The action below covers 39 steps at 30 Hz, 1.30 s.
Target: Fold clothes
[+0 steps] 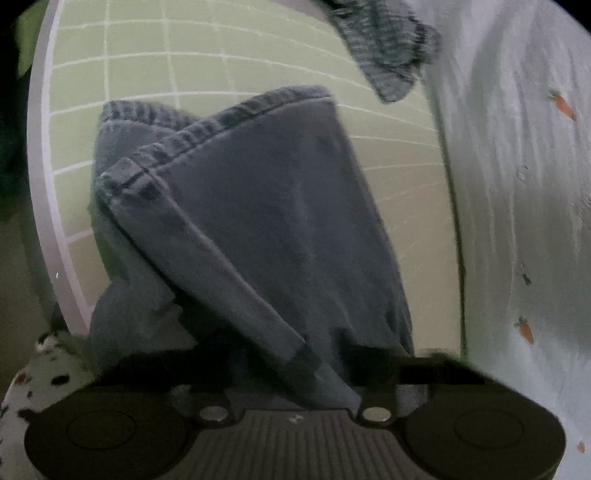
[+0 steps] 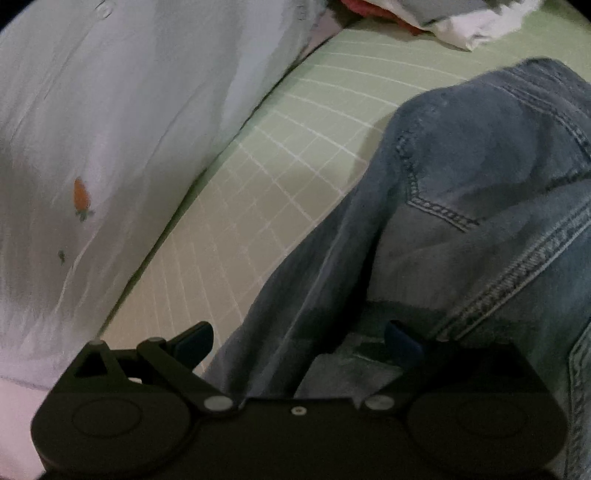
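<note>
Left gripper (image 1: 317, 365) clamps jeans (image 1: 258, 206) leg, hem end running away; right gripper (image 2: 299, 343) gapes over seat end.

Green gridded mat (image 2: 280, 155) carries jeans (image 2: 480, 177), perhaps on a bed

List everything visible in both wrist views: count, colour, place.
jeans: one, blue denim, on the mat, bunched between both grippers
mat: one, pale green with white grid, under the jeans
sheet: one, white with carrot print, beside the mat
clothes pile: several, white, grey and red, at the mat's far end
left gripper: black, closed on a jeans fold
right gripper: black with blue pads, open, denim between the fingers
</note>
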Each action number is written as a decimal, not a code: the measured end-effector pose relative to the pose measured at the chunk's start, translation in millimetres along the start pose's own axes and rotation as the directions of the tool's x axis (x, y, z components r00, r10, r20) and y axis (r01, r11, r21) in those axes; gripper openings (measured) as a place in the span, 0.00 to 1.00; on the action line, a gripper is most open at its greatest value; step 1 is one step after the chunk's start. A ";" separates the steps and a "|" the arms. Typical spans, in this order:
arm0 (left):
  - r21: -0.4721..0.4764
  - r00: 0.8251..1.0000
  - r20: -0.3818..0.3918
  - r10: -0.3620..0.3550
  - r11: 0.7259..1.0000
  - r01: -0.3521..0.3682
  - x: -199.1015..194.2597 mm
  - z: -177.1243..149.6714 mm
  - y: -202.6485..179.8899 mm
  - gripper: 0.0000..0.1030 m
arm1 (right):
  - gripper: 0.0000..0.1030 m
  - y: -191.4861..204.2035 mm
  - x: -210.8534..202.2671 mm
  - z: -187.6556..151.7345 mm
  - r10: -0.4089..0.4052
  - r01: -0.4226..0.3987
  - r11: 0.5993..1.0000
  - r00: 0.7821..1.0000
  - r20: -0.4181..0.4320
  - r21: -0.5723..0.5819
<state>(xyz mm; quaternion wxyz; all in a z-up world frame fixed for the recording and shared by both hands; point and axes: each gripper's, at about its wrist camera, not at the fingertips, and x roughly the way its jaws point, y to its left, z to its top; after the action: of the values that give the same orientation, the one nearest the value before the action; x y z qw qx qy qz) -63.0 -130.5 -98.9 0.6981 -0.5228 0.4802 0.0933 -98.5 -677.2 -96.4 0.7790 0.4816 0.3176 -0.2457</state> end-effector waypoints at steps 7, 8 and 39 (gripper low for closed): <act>0.094 1.000 0.021 0.012 0.995 -0.014 -5.1 5.6 -20.8 0.11 | 0.80 -0.7 0.7 15.0 0.014 -0.018 0.992 0.999 0.032 0.121; 0.134 0.999 0.035 0.013 0.991 -0.018 -7.6 4.9 -29.7 0.11 | 0.78 0.9 -0.5 15.5 0.025 -0.030 0.993 0.999 0.040 0.118; 0.644 0.960 0.277 0.040 0.734 -0.216 146.3 84.2 -294.8 0.75 | 0.78 100.2 71.2 93.8 -0.061 0.081 0.990 0.984 0.170 -0.116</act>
<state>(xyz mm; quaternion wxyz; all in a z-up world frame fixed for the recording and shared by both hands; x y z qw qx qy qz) 248.0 -244.5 -23.1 0.8843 -0.1876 0.4268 0.0268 43.0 -726.1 -57.6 0.8215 0.3992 0.2830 -0.2928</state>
